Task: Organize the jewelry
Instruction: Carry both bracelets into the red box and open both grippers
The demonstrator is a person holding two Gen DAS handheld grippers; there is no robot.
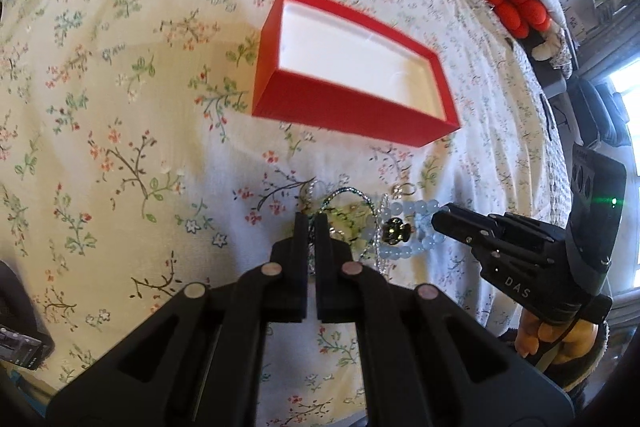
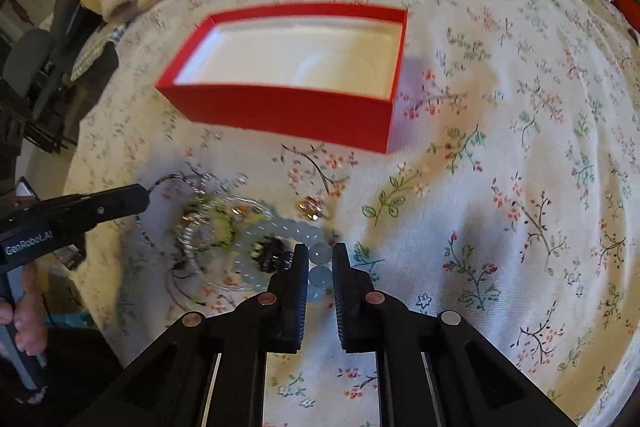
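Currently the jewelry lies in one tangled heap on the floral bedspread (image 2: 500, 131), near its front edge and just in front of the long side of the open red box (image 2: 288, 107), which is empty and white-lined; the heap holds a pale blue bead bracelet (image 2: 280, 227), a dark faceted charm (image 2: 270, 255) inside the bracelet's loop, a yellow-green beaded piece (image 2: 208, 223), thin silvery chains (image 1: 348, 193) and a small gold ring (image 2: 310, 209) at the side nearest the box.

The right gripper (image 2: 320, 259) has its pads drawn in close on two beads of the bracelet, at the loop's right-hand end; the left gripper (image 1: 312, 223) is fully closed, with a thin chain apparently pinched between its tips (the strand is too fine to confirm).

Handling, as judged: every piece is light and limp; strung beads will sag and swing from a single hold; smooth round beads may slip from flat pads, so the hold should straddle the cord between two beads; the beads may chip if dropped onto a hard surface, though the bedding is soft; fine chains snag on neighbouring pieces, so a lift may drag the whole tangle along; separation calls for one gripper to anchor while the other draws slowly; the ring is best taken across its band.
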